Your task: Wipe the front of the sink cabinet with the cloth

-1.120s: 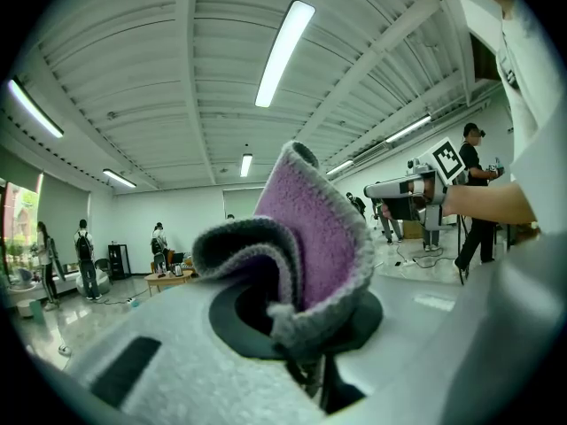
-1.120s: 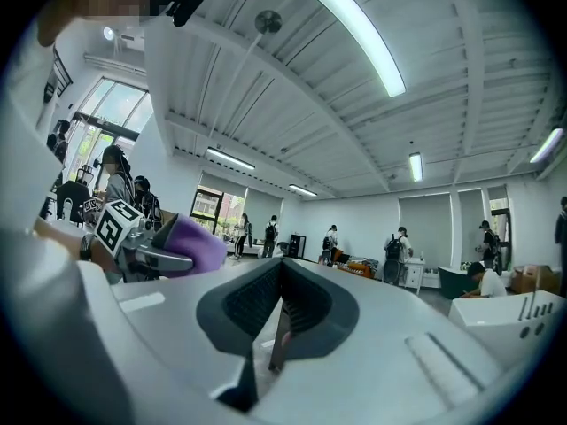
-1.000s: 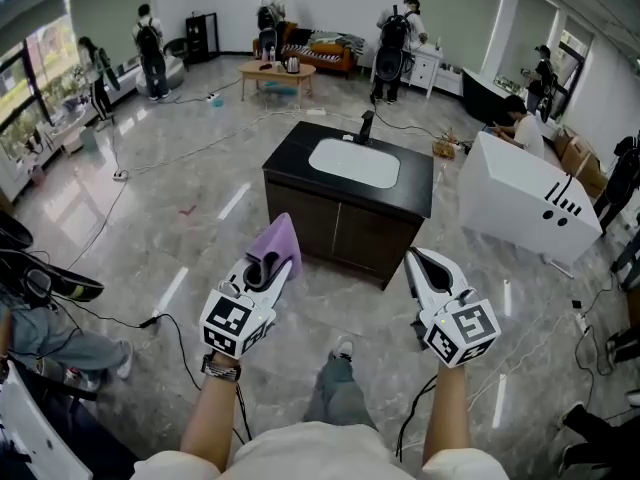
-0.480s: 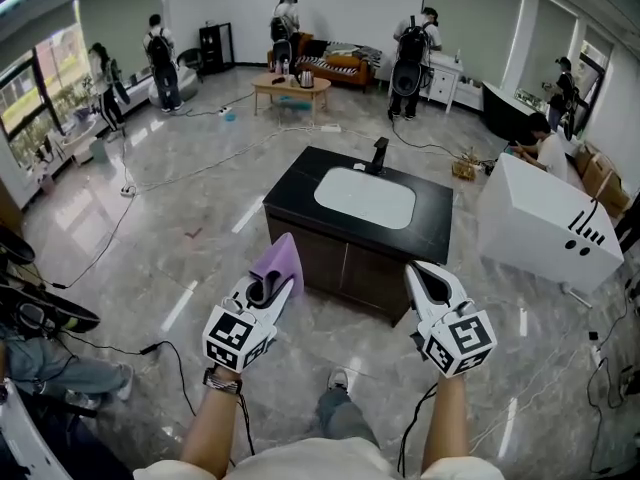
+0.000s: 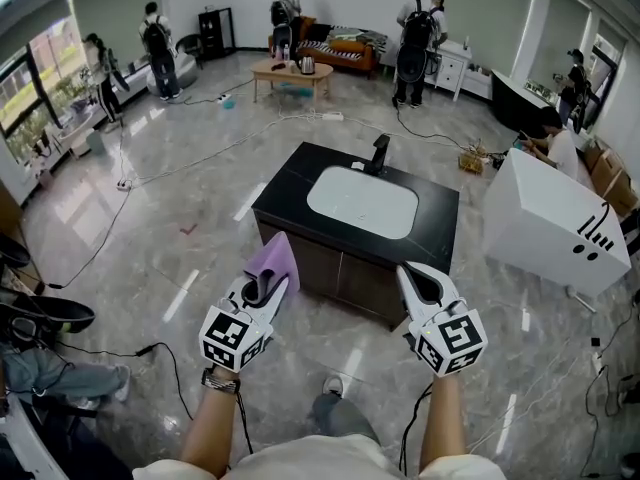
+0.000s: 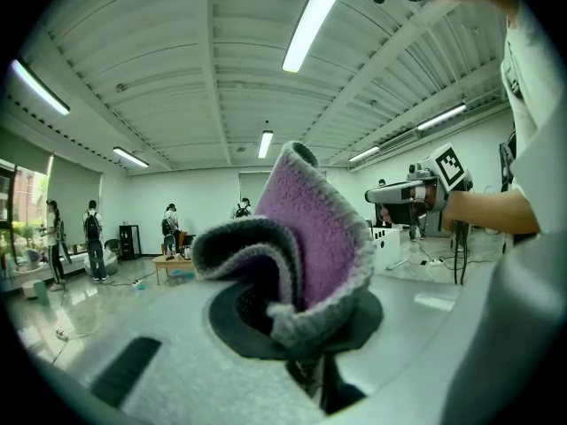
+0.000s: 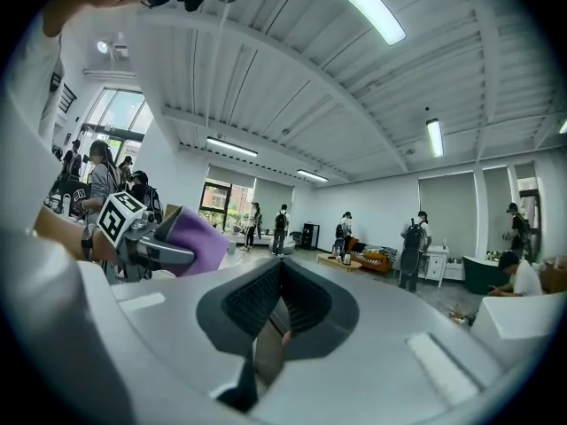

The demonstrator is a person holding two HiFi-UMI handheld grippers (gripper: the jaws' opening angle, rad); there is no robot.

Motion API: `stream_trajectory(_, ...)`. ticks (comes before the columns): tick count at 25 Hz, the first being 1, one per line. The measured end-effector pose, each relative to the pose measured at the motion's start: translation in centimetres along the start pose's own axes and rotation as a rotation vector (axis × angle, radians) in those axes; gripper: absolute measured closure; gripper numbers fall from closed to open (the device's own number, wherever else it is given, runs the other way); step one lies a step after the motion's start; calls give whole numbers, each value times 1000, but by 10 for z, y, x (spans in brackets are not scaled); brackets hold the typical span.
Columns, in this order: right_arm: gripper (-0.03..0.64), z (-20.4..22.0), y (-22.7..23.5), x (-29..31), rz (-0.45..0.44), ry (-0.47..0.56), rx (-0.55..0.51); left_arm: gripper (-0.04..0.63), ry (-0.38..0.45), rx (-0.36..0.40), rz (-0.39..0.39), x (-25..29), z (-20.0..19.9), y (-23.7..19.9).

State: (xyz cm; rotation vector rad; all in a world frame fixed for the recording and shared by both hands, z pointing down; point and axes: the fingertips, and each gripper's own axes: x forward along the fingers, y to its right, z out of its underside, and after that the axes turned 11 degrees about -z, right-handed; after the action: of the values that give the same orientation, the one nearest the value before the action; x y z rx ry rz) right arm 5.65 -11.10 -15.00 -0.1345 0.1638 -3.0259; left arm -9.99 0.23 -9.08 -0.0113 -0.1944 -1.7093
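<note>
Head view, stance: the person is standing on the grey floor (image 5: 200, 258) facing the sink cabinet (image 5: 335, 266), holding one gripper out in each hand.
Head view, cloth: the purple cloth (image 5: 277, 256) is sticking up from the tips of the left gripper (image 5: 266, 286). It is showing over the cabinet's left front corner and, by my reading, hanging short of the wood rather than touching it.
Head view, other hand: the right gripper (image 5: 417, 278) is pointing toward the right side of the cabinet front and carrying nothing.
Head view, cabinet: the dark doors are facing the person, sitting under a black top with a white basin (image 5: 362, 202) and a faucet (image 5: 379, 154).
Left gripper view, jaws: they are pinching a fold of the cloth. Its purple face and grey edge are curling up above the pads and blocking much of the view ahead.
Right gripper view, jaws: they are pressing together with nothing between them. The other gripper and its cloth are showing off to the left.
Step in hand: the person appears to be bringing the cloth up to the cabinet, and wiping looks not yet begun.
Next move: it is calling for lowering the left gripper, pressing the loose cloth flat against a door, then sweeping across both doors while the empty gripper is held clear.
</note>
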Motion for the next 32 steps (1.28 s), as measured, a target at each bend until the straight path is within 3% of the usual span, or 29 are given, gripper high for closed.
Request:
stream_trajectory(6,609,-5,50,20,18,-50,-69,551,-14,-8,16,50,-7,1)
stream_trajectory(14,609,11,91,56,0,-29,-6,551,-8,2,-13,106,-15,-20)
stream_trajectory(20,609,22,87,86,-18,-31,2,551,0,-20,-44,117,-7,-48)
stream_trajectory(32,609,32,62,115,35,-55,41,551,-28,-36,-15,109,21,-91)
